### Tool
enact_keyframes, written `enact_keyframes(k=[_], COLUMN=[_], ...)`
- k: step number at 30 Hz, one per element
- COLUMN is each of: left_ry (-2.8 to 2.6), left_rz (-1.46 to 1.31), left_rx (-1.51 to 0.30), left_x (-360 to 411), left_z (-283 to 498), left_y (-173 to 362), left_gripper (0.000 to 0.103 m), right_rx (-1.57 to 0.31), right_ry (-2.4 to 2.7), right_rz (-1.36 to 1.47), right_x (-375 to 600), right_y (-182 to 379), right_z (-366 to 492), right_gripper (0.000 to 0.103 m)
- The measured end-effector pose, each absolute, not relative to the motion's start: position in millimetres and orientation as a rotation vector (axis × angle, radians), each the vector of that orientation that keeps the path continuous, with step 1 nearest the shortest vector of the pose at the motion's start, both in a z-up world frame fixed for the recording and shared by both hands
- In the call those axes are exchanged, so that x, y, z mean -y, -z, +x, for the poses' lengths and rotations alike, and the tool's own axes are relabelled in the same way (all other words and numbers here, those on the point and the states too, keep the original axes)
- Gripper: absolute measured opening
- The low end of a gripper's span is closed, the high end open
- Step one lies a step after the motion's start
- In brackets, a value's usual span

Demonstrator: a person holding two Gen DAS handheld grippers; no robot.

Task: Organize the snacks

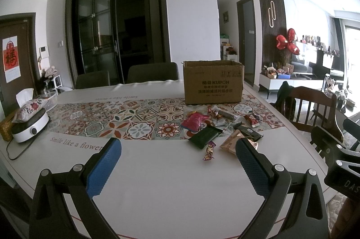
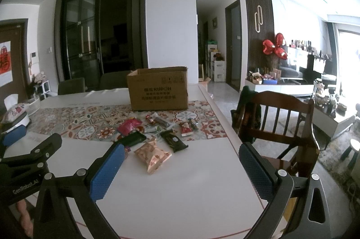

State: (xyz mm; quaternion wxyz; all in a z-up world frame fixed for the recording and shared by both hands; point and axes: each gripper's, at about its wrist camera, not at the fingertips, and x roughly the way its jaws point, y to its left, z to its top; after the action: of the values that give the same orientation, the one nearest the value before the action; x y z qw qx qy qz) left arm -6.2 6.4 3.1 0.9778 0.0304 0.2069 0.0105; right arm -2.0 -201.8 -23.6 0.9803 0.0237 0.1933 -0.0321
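1. The snacks lie loose in a cluster on the surface [image 1: 162, 171] just in front of the cardboard box [image 1: 212, 83], which stands open-topped on the patterned tile runner [image 1: 126, 124].
2. Nearest the box are a red-wrapped candy [image 2: 149, 119] and a long grey stick packet [image 2: 162, 120]; a small red packet [image 2: 185, 128] lies a little further out from the box, to their right.
3. A pink bag [image 1: 194, 121] lies in front of the box toward its left corner, with a dark green packet [image 1: 205, 136] touching its near edge.
4. A black wrapped bar [image 2: 176, 141] lies to the right of the green packet, further from the box than the red packet.
5. A tan biscuit pack [image 2: 153, 155] is the piece furthest from the box in the right wrist view; a small purple-and-gold candy [image 1: 209, 150] lies beside it, on the plain white part of the surface.
6. The left gripper [image 1: 177, 160] hovers over the white area, well short of the box, its jaws spread wide with nothing between them; its right blue pad overlaps the biscuit pack in its own view.
7. The right gripper [image 2: 180, 168] hovers likewise, jaws wide and empty, the biscuit pack showing between them.
8. Far left of the box sit a white round appliance [image 1: 30, 128], a floral tissue pouch [image 1: 29, 107] and a white basket [image 1: 50, 100].
9. A wooden chair [image 2: 281, 124] stands off the surface to the box's right.
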Motion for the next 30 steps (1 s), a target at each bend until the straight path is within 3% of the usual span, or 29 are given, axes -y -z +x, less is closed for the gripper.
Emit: enact_keyframes(k=[27, 30], left_ry=[0.044, 0.066], left_rz=[0.103, 0.113], left_rx=[-0.476, -0.503], left_x=[8, 12], left_z=[23, 35], left_y=[4, 10], left_gripper=[0.103, 0.097], right_rx=[-0.433, -0.444], right_ry=[-0.023, -0.052], right_rz=[0.026, 0.007], right_x=[199, 197], right_y=[19, 22], right_z=[28, 42], right_gripper=[0.102, 0.102])
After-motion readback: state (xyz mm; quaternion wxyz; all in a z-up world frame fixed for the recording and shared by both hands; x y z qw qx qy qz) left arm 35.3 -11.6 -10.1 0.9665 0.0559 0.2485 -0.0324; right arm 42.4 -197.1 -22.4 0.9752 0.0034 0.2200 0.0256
